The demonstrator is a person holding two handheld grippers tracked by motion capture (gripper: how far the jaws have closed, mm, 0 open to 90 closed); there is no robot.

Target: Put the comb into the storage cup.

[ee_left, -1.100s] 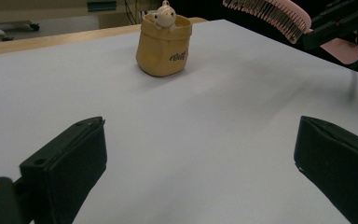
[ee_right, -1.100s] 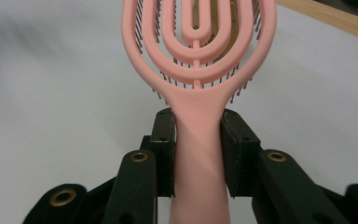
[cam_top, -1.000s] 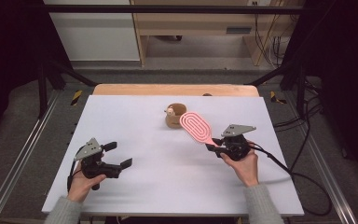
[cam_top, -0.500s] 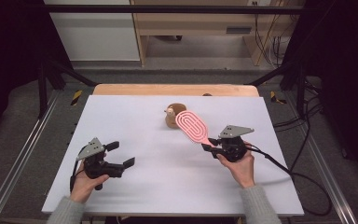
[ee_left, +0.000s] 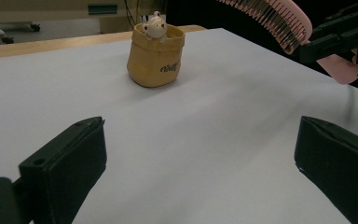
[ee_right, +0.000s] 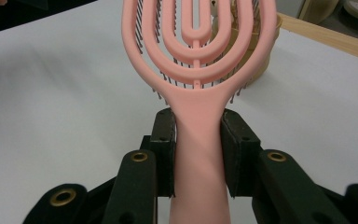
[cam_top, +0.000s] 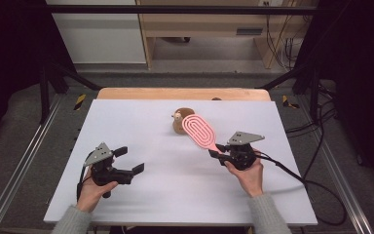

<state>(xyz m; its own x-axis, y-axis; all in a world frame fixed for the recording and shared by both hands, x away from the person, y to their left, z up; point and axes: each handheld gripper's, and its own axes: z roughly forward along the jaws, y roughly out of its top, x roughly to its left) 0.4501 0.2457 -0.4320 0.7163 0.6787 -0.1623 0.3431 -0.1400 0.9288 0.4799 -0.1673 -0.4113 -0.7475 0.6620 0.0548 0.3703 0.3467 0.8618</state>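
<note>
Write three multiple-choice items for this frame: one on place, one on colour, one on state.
1. Where is the pouch?
A. far middle of the table
B. near left corner
C. off the table

2. What colour is the brush?
A. blue
B. pink
C. green

3. How is the left hand-held gripper?
A. shut on the brush
B. shut on the pouch
C. open, holding nothing

Key: 1 A, it stands beyond both hands in the high view; 2 B, pink in every view; 3 C, its jaws stand wide apart over bare table.
</note>
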